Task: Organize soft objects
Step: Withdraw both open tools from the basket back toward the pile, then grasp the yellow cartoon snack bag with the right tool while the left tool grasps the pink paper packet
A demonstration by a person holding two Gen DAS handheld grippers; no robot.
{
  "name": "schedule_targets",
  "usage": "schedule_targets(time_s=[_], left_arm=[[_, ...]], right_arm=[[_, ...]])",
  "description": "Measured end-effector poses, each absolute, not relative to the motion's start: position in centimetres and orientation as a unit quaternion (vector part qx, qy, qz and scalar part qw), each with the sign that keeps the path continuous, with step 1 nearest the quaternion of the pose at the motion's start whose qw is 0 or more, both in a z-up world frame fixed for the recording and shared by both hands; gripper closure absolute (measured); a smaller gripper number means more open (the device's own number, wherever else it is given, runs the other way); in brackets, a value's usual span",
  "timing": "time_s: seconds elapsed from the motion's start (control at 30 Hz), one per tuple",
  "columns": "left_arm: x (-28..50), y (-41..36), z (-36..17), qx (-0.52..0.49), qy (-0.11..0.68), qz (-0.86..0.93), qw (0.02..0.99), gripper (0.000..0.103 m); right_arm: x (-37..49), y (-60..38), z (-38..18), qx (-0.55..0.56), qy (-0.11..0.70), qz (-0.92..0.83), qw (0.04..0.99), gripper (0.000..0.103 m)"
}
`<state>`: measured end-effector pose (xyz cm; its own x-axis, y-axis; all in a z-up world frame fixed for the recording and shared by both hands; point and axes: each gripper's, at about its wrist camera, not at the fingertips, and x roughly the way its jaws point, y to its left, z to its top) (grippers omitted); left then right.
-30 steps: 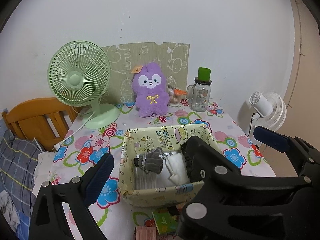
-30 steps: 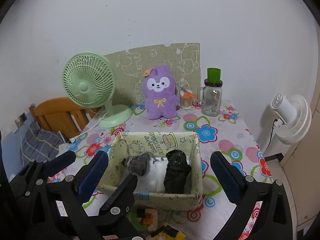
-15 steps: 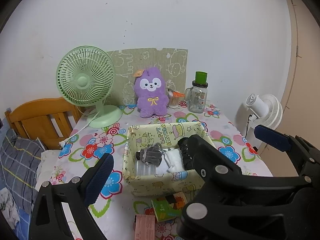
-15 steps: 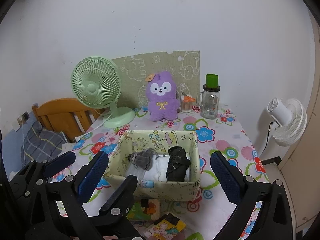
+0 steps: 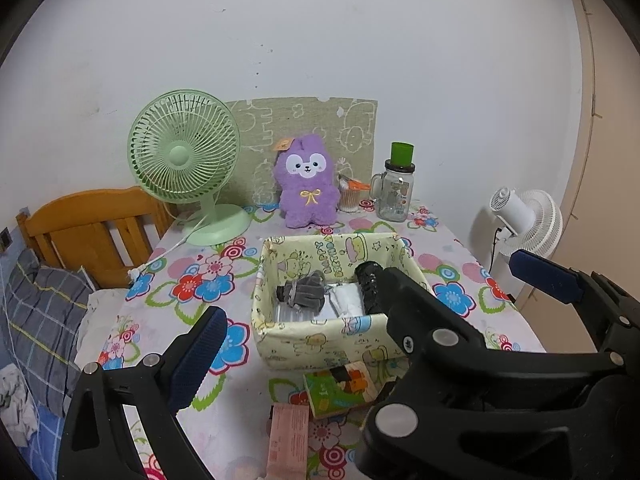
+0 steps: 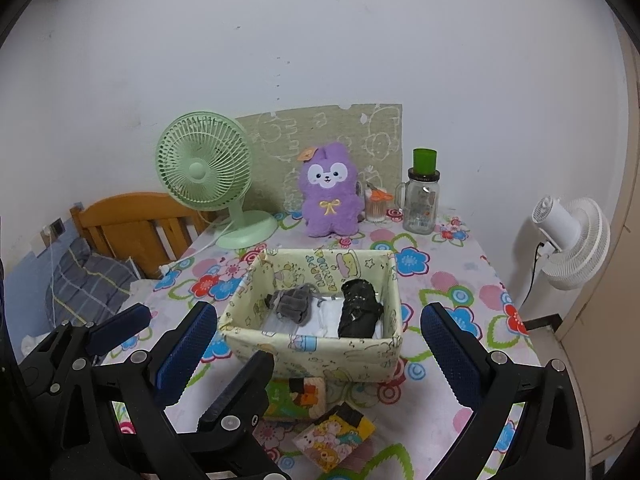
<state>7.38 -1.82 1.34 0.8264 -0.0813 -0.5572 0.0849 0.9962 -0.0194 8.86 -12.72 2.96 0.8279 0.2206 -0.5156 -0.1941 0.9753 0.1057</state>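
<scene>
Hovering open and empty, right gripper frames fabric bin at centre frame; left gripper likewise open.

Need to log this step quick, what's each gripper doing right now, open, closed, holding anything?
Left gripper: open, holding nothing.
Right gripper: open, holding nothing.

Left gripper: black plastic frame, round silver screw heads, blue ribbed pads on the fingers. Right gripper: same black clamp-like build, silver screws, textured blue pads.
</scene>
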Motion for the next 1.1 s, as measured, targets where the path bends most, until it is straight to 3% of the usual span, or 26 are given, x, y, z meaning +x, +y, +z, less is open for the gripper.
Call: schedule_targets(time_s=[0.73,1.1], left_arm=[[4.7,-1.3,-1.4,0.001,0.307,-0.043,0.951,0.004],[4.7,-1.2,-3.9,0.003,0.324,-0.052,0.945,0.009]], right_arm=[[6.4,-12.0,-0.1,0.017,0.290,0.121,0.949,0.000],[6.6,-11.7,-2.8,0.016,0.316,0.119,0.941,0.000]])
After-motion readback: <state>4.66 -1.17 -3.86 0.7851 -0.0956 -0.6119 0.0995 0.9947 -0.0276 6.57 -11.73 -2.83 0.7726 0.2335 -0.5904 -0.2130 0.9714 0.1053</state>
